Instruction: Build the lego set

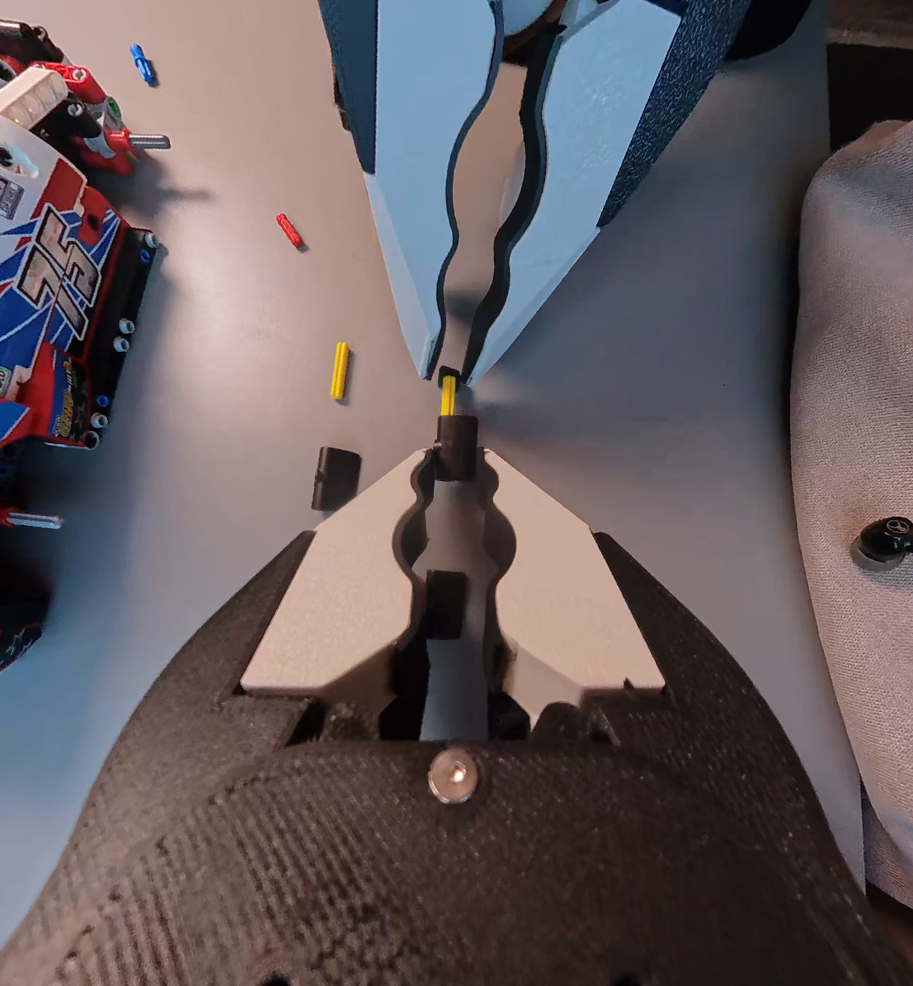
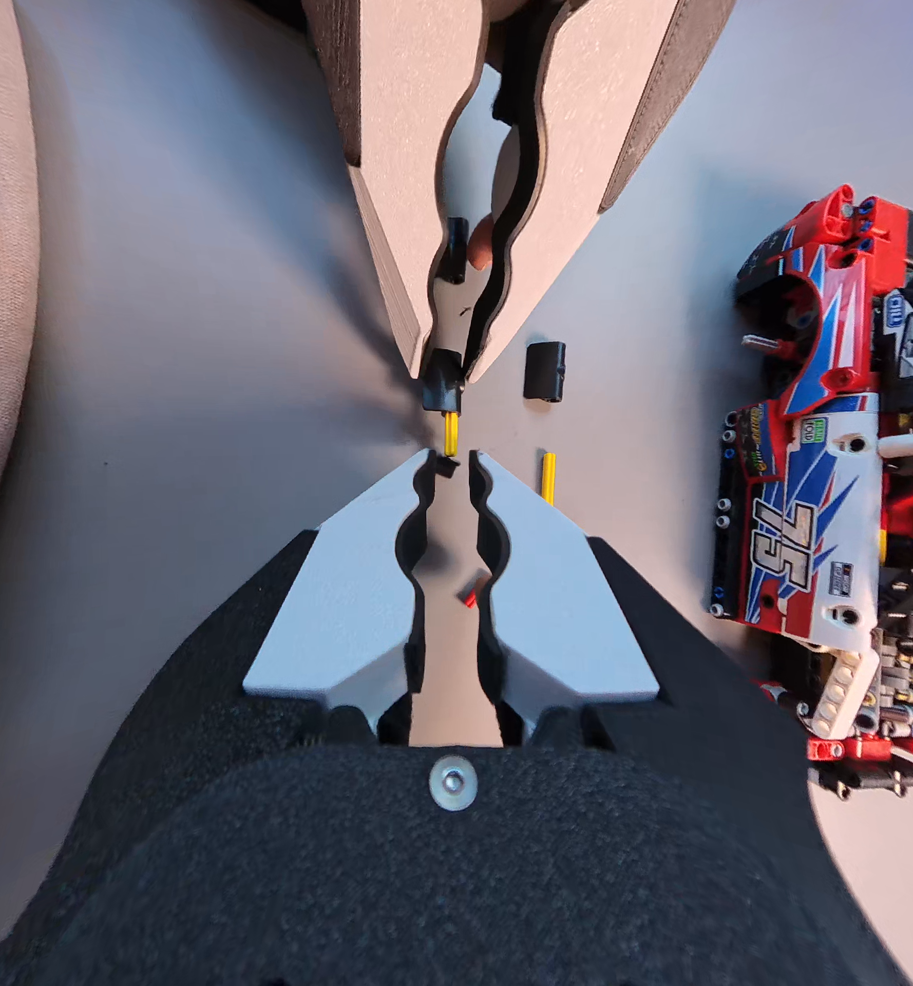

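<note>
My left gripper [image 1: 457, 453] is shut on a black connector [image 1: 457, 443], which also shows in the right wrist view [image 2: 442, 387]. A yellow axle [image 1: 448, 395] sticks out of the connector toward my right gripper [image 2: 450, 458], which faces it tip to tip. The right gripper's jaws stand narrowly apart around a small black piece [image 2: 446, 468] at the axle's free end [image 2: 450, 435]. That piece leans against one fingertip. The red, white and blue Lego car [image 1: 43, 299] lies on the table [image 1: 219, 613] to the side and also shows in the right wrist view [image 2: 828, 480].
Loose parts lie on the table: a second black connector [image 1: 337, 477], a second yellow axle [image 1: 340, 370], a red pin [image 1: 290, 230], a blue pin [image 1: 142, 63] and another black piece [image 1: 446, 603] under my left fingers. A person's beige garment [image 1: 881, 373] with an earbud [image 1: 881, 539] borders the table. My left and right fingertips are right by each other. It is some 9 centimetres from my right tips to the red pin [image 1: 290, 230].
</note>
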